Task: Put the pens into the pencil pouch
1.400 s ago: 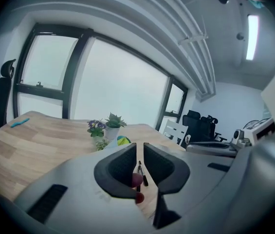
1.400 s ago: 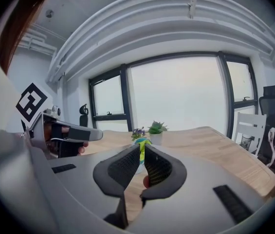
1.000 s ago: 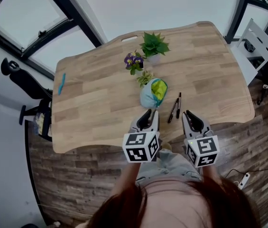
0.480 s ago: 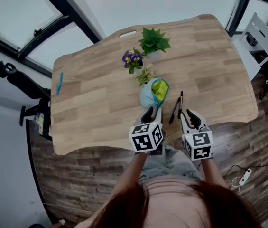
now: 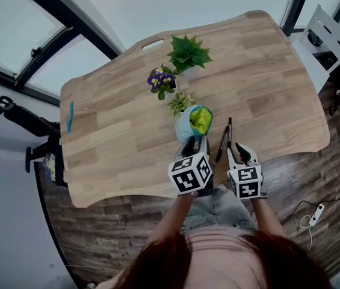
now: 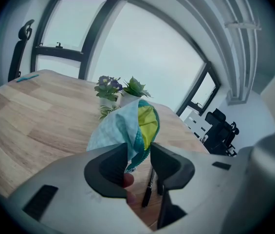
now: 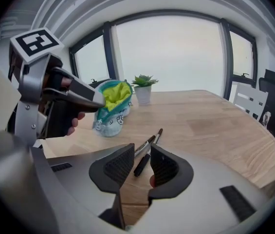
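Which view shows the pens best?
Right gripper view: both pens lie in full on the table at its jaws. Head view shows the pens small but whole; left gripper view shows one pen partly, behind its jaws.

A leafy green plant, a purple-flowered plant and a small striped plant stand close together on a wooden table. A slim blue object lies well apart, near its left edge.
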A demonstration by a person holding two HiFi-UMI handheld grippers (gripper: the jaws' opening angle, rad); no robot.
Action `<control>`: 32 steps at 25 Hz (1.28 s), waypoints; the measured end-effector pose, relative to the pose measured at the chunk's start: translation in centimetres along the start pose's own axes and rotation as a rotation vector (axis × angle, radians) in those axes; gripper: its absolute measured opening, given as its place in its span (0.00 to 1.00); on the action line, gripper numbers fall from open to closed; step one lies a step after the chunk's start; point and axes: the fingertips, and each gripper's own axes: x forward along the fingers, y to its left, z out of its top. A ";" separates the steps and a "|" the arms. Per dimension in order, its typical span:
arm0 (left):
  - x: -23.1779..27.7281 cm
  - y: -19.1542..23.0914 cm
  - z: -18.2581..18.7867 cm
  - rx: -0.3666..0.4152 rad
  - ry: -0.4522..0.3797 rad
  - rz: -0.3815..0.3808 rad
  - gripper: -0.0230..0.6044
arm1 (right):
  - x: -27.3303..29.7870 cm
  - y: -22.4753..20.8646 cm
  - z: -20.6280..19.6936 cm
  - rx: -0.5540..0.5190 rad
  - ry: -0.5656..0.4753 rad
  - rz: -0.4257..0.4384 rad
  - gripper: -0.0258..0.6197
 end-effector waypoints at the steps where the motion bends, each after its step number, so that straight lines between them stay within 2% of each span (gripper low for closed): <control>1: 0.3 0.1 0.0 -0.003 0.006 0.006 0.23 | 0.4 -0.1 -0.4 0.005 0.012 -0.004 0.16; 6: 1.0 0.9 -0.2 -0.016 0.031 0.040 0.23 | 2.1 -0.2 -2.2 0.027 0.069 -0.021 0.17; 9: 0.8 1.1 -0.1 -0.029 0.041 0.039 0.16 | 2.7 -0.2 -3.2 0.044 0.099 -0.030 0.17; 10: 0.6 1.1 -0.1 -0.031 0.042 0.036 0.13 | 2.9 -0.1 -3.4 0.048 0.107 -0.032 0.17; 17: -0.8 0.4 0.8 -0.088 0.050 -0.015 0.11 | 3.6 -0.4 -4.4 0.014 0.160 -0.094 0.17; 20: -1.3 0.5 1.1 -0.098 0.051 -0.027 0.11 | 3.5 -0.2 -4.6 0.025 0.179 -0.098 0.13; 26: -1.8 0.9 0.8 -0.091 0.069 -0.038 0.11 | 2.9 -0.8 -4.6 0.095 0.190 -0.106 0.12; 32: -1.8 1.3 0.7 -0.080 0.096 -0.053 0.10 | 1.3 -2.1 -3.0 0.086 0.146 -0.140 0.12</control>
